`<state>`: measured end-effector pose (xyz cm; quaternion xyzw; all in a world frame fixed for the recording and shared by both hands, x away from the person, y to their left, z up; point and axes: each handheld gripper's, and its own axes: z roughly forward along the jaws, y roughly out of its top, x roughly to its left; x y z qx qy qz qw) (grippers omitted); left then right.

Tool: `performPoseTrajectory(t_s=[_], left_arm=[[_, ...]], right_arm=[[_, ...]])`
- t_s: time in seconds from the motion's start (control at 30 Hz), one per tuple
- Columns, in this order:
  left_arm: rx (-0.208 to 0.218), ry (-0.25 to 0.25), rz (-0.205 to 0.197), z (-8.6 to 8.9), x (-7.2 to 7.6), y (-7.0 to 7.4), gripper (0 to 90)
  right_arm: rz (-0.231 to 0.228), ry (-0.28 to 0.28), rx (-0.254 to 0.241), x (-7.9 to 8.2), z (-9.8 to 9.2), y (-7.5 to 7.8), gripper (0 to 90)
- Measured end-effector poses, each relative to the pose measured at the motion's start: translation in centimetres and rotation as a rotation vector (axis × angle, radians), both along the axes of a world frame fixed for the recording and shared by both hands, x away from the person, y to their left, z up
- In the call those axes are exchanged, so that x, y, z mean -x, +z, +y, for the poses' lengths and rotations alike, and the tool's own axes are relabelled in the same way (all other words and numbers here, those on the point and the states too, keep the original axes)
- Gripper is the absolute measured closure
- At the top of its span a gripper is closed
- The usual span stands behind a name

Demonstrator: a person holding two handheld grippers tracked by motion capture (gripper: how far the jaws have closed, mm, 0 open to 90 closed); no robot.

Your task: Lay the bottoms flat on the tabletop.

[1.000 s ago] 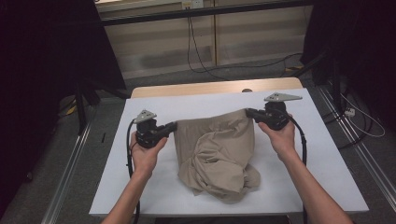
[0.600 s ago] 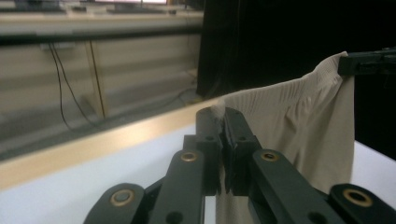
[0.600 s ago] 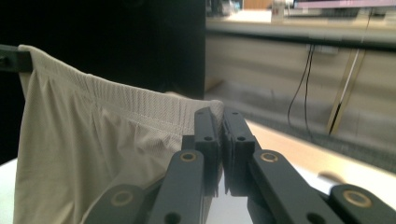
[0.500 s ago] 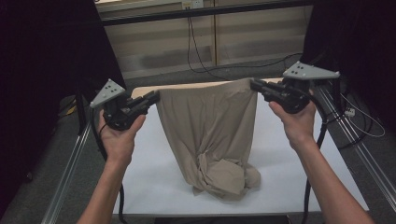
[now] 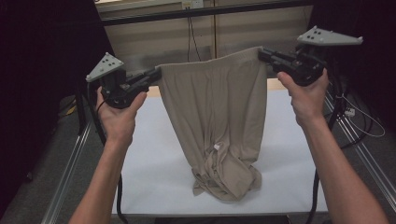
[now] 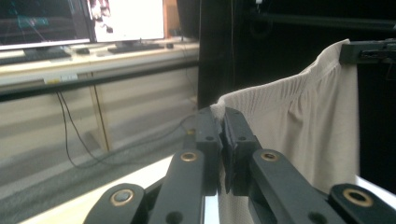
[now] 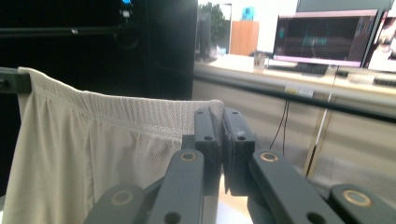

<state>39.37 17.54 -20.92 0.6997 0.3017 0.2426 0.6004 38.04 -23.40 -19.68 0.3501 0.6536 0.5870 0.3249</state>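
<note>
While the beige shorts (image 5: pixel 215 126) hang by the waistband, this looks like the lift-and-shake-out step of a fold, so they can be spread flat after. The left gripper (image 5: pixel 157 73) pinches one corner of the elastic waistband, jaws clamped tight on the fabric, and you can see that clearly in the left gripper view, where the cloth (image 6: pixel 299 121) sits squeezed between the two black jaws. Same deal for the right gripper (image 5: pixel 260 53) at the other corner, closed on the band.

Waistband is stretched fairly taut between the two, held up well above the white table (image 5: pixel 154 163). The legs aren't free though: the bottom part is bunched in a heap on the table near the person's edge.

Pose-wise, both forearms reach forward and up, hands spread wide apart, the right hand (image 5: pixel 306 95) a bit higher than the left hand (image 5: pixel 116 116).

Next move, I'd guess: raise more or give it a shake so the legs drop loose, then lay it down flat, keeping both corners level.
</note>
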Motion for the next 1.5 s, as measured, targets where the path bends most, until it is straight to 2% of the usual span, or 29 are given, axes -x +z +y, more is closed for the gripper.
performPoseTrajectory(t_s=[0.13,0.3,0.47,0.63,0.87,1.03,1.13,1.27,1.3,1.33,1.37,1.4,1.43,1.47,1.5], left_arm=[[-0.007,-0.004,0.048,0.0,-1.1,-2.0,86.3],[-0.007,0.008,0.084,-0.2,-2.2,-3.7,86.3],[-0.009,0.003,0.097,-0.3,-3.1,-4.8,86.3],[-0.024,0.017,0.115,-0.8,-4.5,-5.9,86.3],[-0.028,0.057,0.153,-1.5,-8.4,-8.1,86.1],[-0.050,0.076,0.191,-2.3,-11.5,-9.6,86.1],[-0.047,0.084,0.210,-3.0,-13.3,-10.2,86.1],[-0.067,0.098,0.225,-3.9,-14.8,-11.2,86.1],[-0.061,0.096,0.233,-4.0,-15.0,-11.6,85.7],[-0.070,0.102,0.245,-4.2,-15.1,-12.0,84.2],[-0.080,0.121,0.248,-4.4,-15.2,-12.3,79.0],[-0.099,0.165,0.258,-4.5,-15.3,-12.7,68.9],[-0.109,0.189,0.277,-4.5,-15.4,-12.9,49.7],[-0.105,0.197,0.299,-4.4,-15.4,-13.2,37.9],[-0.109,0.195,0.303,-4.2,-15.3,-13.3,33.1]], right_arm=[[0.057,0.017,-0.005,-1.3,-0.4,-3.3,86.0],[0.080,0.019,-0.010,-2.0,-0.4,-4.4,86.0],[0.087,0.023,-0.011,-2.5,-0.5,-5.2,86.0],[0.117,0.013,-0.020,-3.7,-0.7,-6.9,85.9],[0.161,-0.001,-0.025,-6.6,-0.9,-9.1,86.0],[0.200,-0.026,-0.017,-9.6,-0.9,-10.4,86.0],[0.210,-0.050,-0.009,-11.2,-1.1,-11.0,85.9],[0.235,-0.081,-0.004,-13.1,-1.6,-12.2,85.9],[0.245,-0.090,-0.002,-13.4,-1.7,-12.5,85.7],[0.257,-0.107,0.001,-13.6,-1.7,-12.9,84.8],[0.275,-0.129,0.012,-13.8,-1.8,-13.3,80.6],[0.288,-0.158,0.032,-13.9,-1.8,-13.6,71.2],[0.307,-0.210,0.045,-14.1,-1.9,-14.0,53.1],[0.322,-0.228,0.048,-14.2,-2.1,-14.3,48.9],[0.326,-0.226,0.050,-14.1,-2.3,-14.4,51.1]])
